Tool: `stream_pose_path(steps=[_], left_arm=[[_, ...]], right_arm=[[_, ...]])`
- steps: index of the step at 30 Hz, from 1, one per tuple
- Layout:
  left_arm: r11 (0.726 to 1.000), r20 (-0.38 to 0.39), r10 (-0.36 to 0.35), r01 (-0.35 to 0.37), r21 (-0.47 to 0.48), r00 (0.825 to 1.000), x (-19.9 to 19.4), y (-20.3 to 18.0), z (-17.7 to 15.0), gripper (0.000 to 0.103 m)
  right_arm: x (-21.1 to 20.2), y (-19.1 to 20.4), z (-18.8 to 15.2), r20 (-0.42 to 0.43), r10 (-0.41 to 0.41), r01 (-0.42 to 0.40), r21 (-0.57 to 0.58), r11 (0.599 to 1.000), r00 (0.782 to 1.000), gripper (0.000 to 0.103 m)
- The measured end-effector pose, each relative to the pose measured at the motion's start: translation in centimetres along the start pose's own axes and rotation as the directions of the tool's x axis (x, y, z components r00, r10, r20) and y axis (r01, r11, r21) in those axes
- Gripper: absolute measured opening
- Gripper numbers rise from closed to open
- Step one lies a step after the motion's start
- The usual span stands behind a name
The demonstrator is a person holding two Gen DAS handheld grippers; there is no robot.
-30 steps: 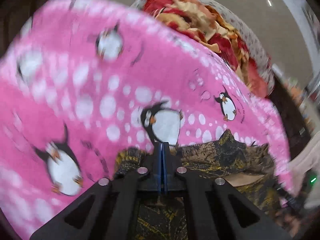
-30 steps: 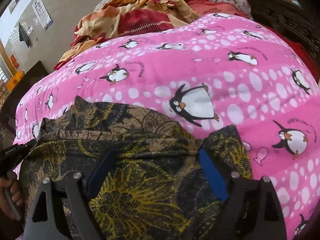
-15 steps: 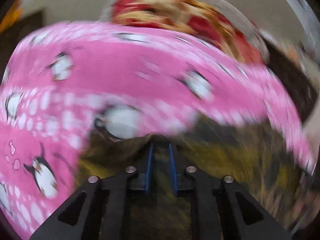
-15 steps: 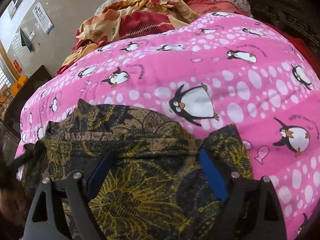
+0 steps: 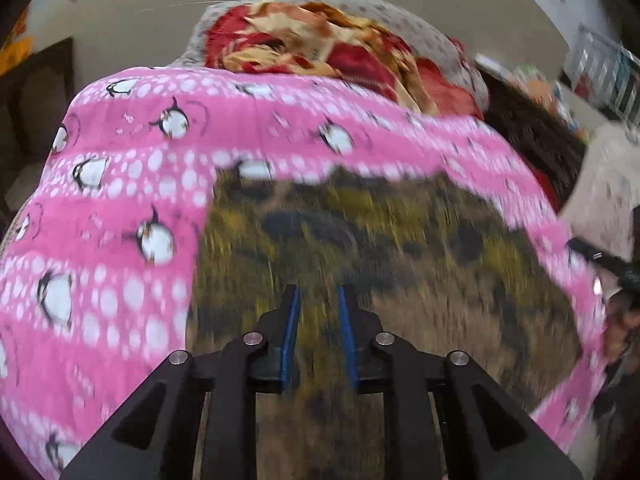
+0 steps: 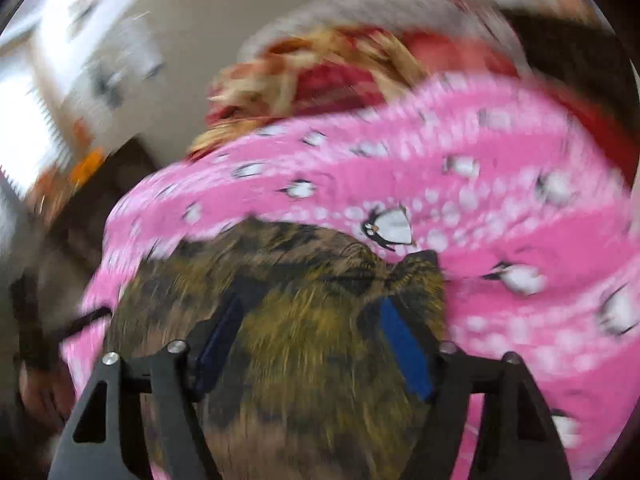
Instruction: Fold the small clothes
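A small brown and yellow patterned garment [image 5: 380, 256] lies spread on a pink penguin-print bedsheet [image 5: 120, 216]. My left gripper [image 5: 318, 300] hovers over the garment with its blue-padded jaws a small gap apart and nothing between them. In the right wrist view the same garment [image 6: 312, 304] lies folded on the sheet [image 6: 520, 216]. My right gripper [image 6: 312, 312] is wide open above it and holds nothing. Both views are motion-blurred.
A crumpled red and orange blanket [image 5: 320, 48] lies at the far end of the bed on a grey patterned cover. Dark wooden furniture [image 5: 532, 136] borders the bed at the right. The other gripper [image 5: 604, 264] shows at the right edge.
My left gripper has opened, let go of the garment and swung over its middle. My right gripper stayed open and has pulled back and up, so the garment looks smaller.
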State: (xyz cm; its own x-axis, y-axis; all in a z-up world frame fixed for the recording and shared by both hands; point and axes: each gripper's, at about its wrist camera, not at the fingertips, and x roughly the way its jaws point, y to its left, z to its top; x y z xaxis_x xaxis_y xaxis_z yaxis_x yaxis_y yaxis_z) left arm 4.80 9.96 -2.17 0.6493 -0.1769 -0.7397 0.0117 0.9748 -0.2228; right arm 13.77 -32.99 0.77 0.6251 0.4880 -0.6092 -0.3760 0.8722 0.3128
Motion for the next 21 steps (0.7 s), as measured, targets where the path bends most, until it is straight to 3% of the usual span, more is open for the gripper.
stream_pose_path(steps=[3, 4, 6, 7, 8, 12, 14, 15, 17, 18, 20, 21], left_arm=[[0.996, -0.042, -0.032, 0.035, 0.085, 0.999, 0.4, -1.1, -1.9, 0.0], [0.995, -0.053, -0.028, 0.033, 0.09, 0.998, 0.4, -1.5, -2.7, 0.001], [0.997, -0.082, -0.045, 0.05, 0.06, 0.996, 1.6, -0.6, -4.2, 0.002], [0.996, -0.04, -0.079, 0.08, 0.04, 0.996, 1.4, 0.0, -4.6, 0.002], [0.995, -0.041, -0.095, 0.096, 0.012, 0.995, 1.2, 0.5, -4.8, 0.002], [0.988, -0.058, -0.133, 0.128, -0.085, 0.989, -1.2, 1.6, -5.3, 0.002], [0.992, -0.056, -0.113, 0.108, -0.071, 0.992, -2.7, 1.5, -6.2, 0.002], [0.994, -0.062, -0.101, 0.098, -0.055, 0.993, -3.1, 1.5, -6.8, 0.004], [0.995, -0.102, -0.075, 0.068, -0.075, 0.992, -2.5, 2.1, -8.3, 0.005], [0.991, -0.091, -0.097, 0.087, -0.101, 0.991, -2.3, 2.6, -9.0, 0.005], [0.98, -0.055, -0.135, 0.125, -0.153, 0.989, -2.8, 3.4, -9.5, 0.005], [0.976, -0.056, -0.142, 0.131, -0.174, 0.988, -3.1, 3.6, -9.5, 0.005]], right_arm=[[-2.4, 1.5, -3.8, -0.081, 0.043, -0.055, -0.145, 0.988, 0.996, 0.037], [-2.1, 1.5, -5.1, -0.114, 0.015, -0.034, -0.166, 0.986, 0.993, 0.037], [-0.7, 0.7, -7.2, -0.157, -0.04, 0.011, -0.181, 0.983, 0.987, 0.035], [0.3, -0.2, -8.4, -0.167, -0.067, 0.035, -0.186, 0.982, 0.984, 0.024], [0.3, -0.5, -8.6, -0.131, -0.067, 0.042, -0.185, 0.982, 0.989, 0.021], [0.1, -0.6, -7.9, -0.169, -0.088, 0.067, -0.128, 0.99, 0.982, 0.02], [-1.0, 1.1, -7.3, -0.171, -0.14, 0.12, -0.123, 0.985, 0.975, 0.02], [-1.8, 2.2, -7.2, -0.146, -0.117, 0.099, -0.128, 0.987, 0.982, 0.02], [-2.7, 3.6, -8.4, -0.14, -0.098, 0.078, -0.142, 0.987, 0.985, 0.022], [-2.4, 3.8, -9.4, -0.162, -0.128, 0.106, -0.141, 0.984, 0.978, 0.03], [-0.4, 2.8, -12.0, -0.26, -0.197, 0.172, -0.116, 0.978, 0.945, 0.034], [-0.8, 2.6, -12.8, -0.206, -0.194, 0.174, -0.111, 0.978, 0.959, 0.034]])
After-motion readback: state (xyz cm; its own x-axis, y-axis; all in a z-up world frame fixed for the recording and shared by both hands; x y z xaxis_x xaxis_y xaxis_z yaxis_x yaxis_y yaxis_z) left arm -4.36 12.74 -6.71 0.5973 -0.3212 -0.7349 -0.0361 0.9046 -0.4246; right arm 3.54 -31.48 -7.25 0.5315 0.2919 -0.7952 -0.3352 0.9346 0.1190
